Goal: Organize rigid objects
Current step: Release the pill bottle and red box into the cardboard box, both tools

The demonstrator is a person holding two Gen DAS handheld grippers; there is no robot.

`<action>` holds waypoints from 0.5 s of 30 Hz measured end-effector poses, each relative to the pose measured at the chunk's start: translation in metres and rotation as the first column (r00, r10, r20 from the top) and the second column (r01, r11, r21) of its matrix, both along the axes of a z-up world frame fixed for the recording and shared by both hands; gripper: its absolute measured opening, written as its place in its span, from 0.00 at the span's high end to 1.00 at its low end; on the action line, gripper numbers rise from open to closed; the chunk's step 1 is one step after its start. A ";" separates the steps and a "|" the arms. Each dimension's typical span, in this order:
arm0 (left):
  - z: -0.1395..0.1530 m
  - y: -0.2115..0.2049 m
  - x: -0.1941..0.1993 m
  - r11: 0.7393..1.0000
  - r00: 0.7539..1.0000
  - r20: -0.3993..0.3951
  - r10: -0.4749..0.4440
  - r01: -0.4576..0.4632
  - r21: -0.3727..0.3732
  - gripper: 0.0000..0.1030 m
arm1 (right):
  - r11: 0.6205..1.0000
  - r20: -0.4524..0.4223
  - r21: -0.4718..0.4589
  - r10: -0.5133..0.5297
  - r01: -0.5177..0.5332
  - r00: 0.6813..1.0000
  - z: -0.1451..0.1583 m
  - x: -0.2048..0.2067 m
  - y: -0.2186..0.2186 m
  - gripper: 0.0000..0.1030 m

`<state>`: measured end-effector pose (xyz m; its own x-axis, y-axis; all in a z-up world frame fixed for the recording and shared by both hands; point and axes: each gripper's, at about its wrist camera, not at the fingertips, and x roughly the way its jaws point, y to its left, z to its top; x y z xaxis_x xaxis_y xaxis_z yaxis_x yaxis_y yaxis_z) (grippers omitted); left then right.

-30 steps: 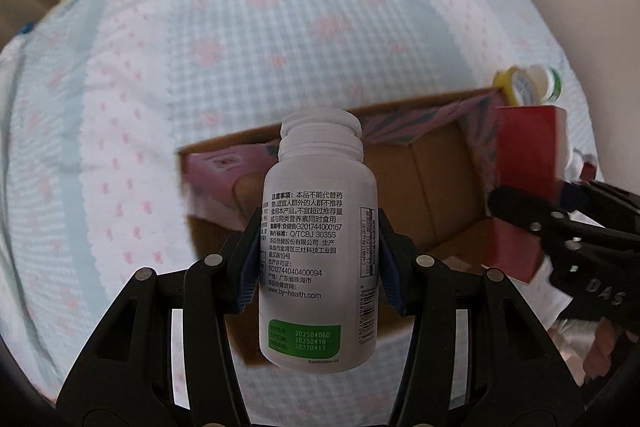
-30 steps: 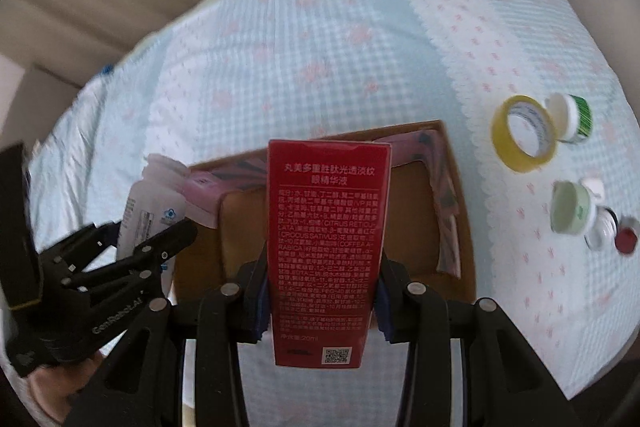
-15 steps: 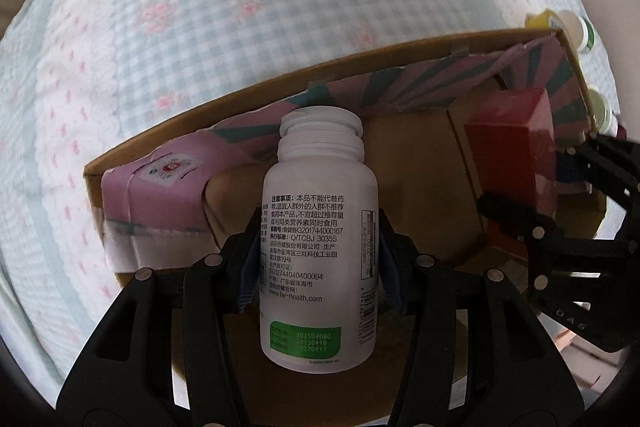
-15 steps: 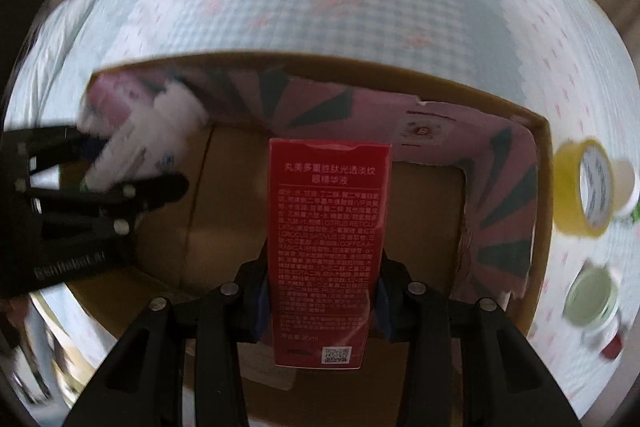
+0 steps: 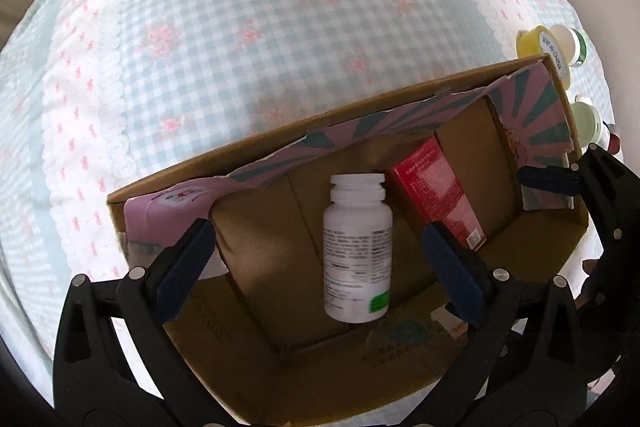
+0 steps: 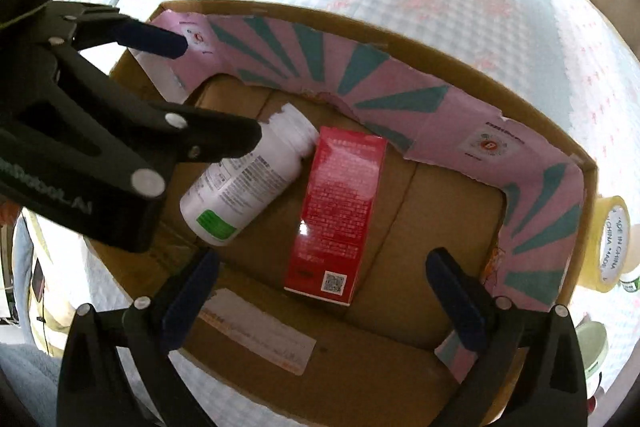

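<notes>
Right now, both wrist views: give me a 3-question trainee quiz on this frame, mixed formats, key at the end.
1. True or false: the left gripper is clamped on the white plastic pill bottle.
2. Multiple choice: the red rectangular carton is A) standing upright on the checked cloth, B) lying flat inside the brown cardboard box, C) held in the right gripper.
3. Fill in: outside the box's right wall sits a roll of yellowish ____.

Key: 1 false, both grippers are open and the bottle lies on the box floor; 2 B; 3 tape.
</notes>
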<state>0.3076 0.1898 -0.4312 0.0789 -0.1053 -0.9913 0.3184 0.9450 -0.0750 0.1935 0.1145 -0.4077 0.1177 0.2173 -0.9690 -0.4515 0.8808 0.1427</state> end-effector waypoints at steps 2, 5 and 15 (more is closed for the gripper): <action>0.004 0.002 0.000 1.000 1.000 0.006 0.008 -0.008 -0.001 0.00 | 1.000 0.009 0.003 -0.017 0.017 1.000 0.007 -0.003 -0.002 0.00; 0.017 0.003 -0.015 1.000 1.000 0.021 0.015 -0.014 -0.004 0.00 | 0.999 0.021 -0.001 -0.033 0.033 0.999 0.020 -0.009 -0.004 0.00; 0.099 0.016 -0.057 0.998 0.990 0.131 0.058 -0.054 -0.029 0.00 | 0.999 0.113 -0.007 -0.049 0.050 0.992 0.095 -0.032 -0.014 0.00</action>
<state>0.2504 0.2054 -0.3325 0.2153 -0.1219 -0.9689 0.2738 0.9599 -0.0599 0.1615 0.1004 -0.3123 0.2364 0.1991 -0.9510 -0.4203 0.9034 0.0847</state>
